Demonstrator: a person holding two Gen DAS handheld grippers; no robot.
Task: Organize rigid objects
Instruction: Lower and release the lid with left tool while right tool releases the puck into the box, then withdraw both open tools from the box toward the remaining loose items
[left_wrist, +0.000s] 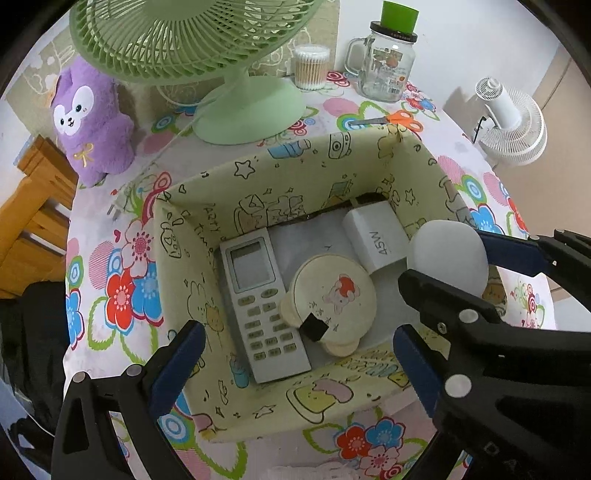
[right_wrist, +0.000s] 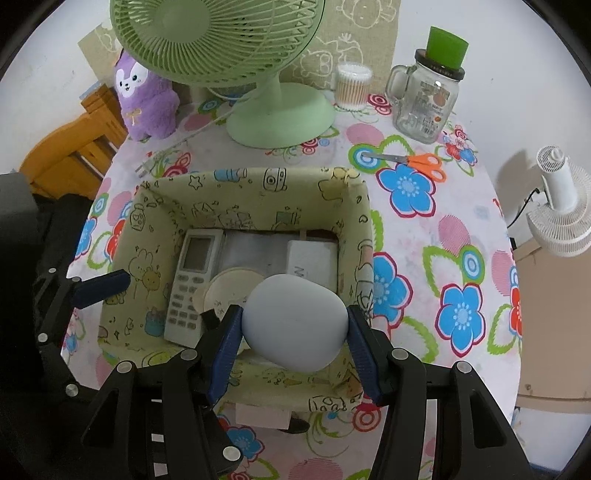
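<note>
A pale yellow fabric box (left_wrist: 288, 157) (right_wrist: 240, 177) with cartoon prints stands on the flowered table. Inside it lie a white remote control (left_wrist: 264, 306) (right_wrist: 188, 284), a round cream case (left_wrist: 332, 295) (right_wrist: 232, 288) with a cartoon picture, and a white charger block (left_wrist: 376, 232) (right_wrist: 314, 260). My left gripper (left_wrist: 295, 365) hangs open over the box's near wall with nothing between its fingers; one of its fingers (right_wrist: 101, 286) shows at the box's left side. My right gripper (right_wrist: 295, 347) (left_wrist: 469, 269) is shut on a pale oval object (right_wrist: 295, 321) (left_wrist: 447, 251), held above the box's right near corner.
Behind the box are a green desk fan (left_wrist: 247, 110) (right_wrist: 277, 114), a purple plush toy (left_wrist: 92, 122), a cotton swab tub (left_wrist: 310, 66), a glass jar mug (right_wrist: 424, 99) with a green lid, and orange scissors (right_wrist: 417, 160). A white fan (right_wrist: 561, 206) stands beyond the table's right edge.
</note>
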